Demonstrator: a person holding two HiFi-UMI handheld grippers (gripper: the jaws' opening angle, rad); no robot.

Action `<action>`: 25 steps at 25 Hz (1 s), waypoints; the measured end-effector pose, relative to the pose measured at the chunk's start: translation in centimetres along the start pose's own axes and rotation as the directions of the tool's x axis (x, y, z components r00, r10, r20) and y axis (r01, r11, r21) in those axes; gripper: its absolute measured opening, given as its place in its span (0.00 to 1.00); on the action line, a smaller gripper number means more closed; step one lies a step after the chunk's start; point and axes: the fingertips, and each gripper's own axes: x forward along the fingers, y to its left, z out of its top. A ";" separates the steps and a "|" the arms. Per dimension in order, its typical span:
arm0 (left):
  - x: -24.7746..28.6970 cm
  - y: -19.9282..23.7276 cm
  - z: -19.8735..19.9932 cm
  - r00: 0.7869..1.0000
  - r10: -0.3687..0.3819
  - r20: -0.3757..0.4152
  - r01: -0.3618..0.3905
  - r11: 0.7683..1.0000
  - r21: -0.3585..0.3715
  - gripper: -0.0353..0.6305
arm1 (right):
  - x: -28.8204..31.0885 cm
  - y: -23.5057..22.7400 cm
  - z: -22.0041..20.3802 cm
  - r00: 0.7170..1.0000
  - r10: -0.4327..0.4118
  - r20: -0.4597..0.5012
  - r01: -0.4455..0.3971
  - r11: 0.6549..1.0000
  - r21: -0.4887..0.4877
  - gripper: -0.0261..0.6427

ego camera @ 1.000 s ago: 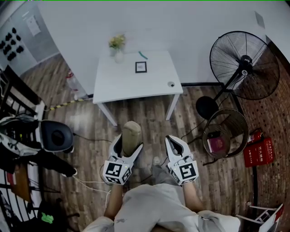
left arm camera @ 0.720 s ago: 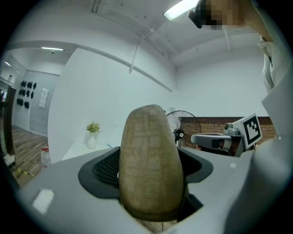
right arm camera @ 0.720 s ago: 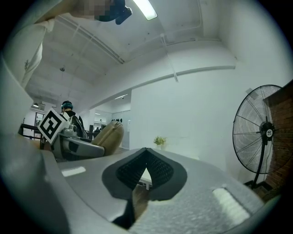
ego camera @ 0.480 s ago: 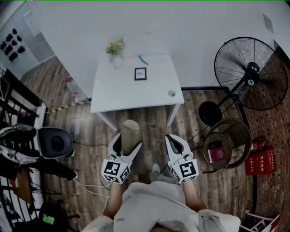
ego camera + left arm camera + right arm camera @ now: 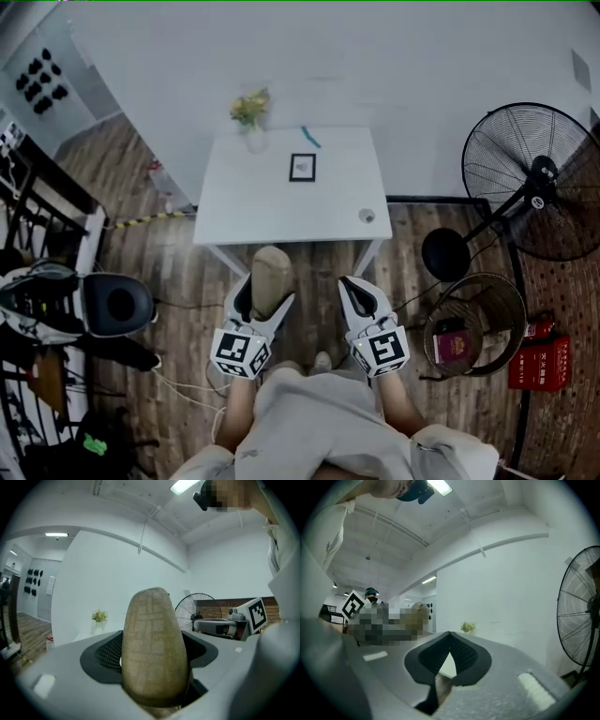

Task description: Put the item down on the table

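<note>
The left tool (image 5: 265,295) stays clamped on the tan item (image 5: 272,272), the right tool (image 5: 361,295) is closed and empty, and the counter (image 5: 281,206) now lies nearer, so placement is pending.

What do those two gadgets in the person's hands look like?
The left gripper and right gripper match: pale grey shells tapering into two curved jaws lined with black mesh-textured pads. Behind each sits a white cube with black square markers. The person wears light-coloured clothing.
</note>
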 end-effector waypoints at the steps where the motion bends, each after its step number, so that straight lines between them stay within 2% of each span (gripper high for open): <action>1: 0.2 0.3 0.1 1.000 0.007 -0.001 -0.007 1.000 0.001 0.66 | 0.5 -0.2 0.1 1.000 0.006 0.001 -0.006 1.000 -0.001 0.04; 10: 3.1 4.5 0.4 0.999 0.044 0.003 -0.044 0.999 -0.016 0.66 | 5.4 -1.7 -0.5 0.999 0.026 -0.020 -0.026 1.000 0.001 0.04; 18: 9.3 10.7 1.1 1.000 -0.010 -0.022 0.009 0.999 -0.039 0.66 | 13.2 -4.5 -1.0 0.998 -0.033 -0.051 0.033 0.999 -0.008 0.04; 25: 13.0 15.4 2.5 0.999 -0.048 -0.015 0.047 0.998 -0.031 0.66 | 18.8 -5.5 0.4 0.997 -0.067 -0.047 0.067 0.998 -0.017 0.04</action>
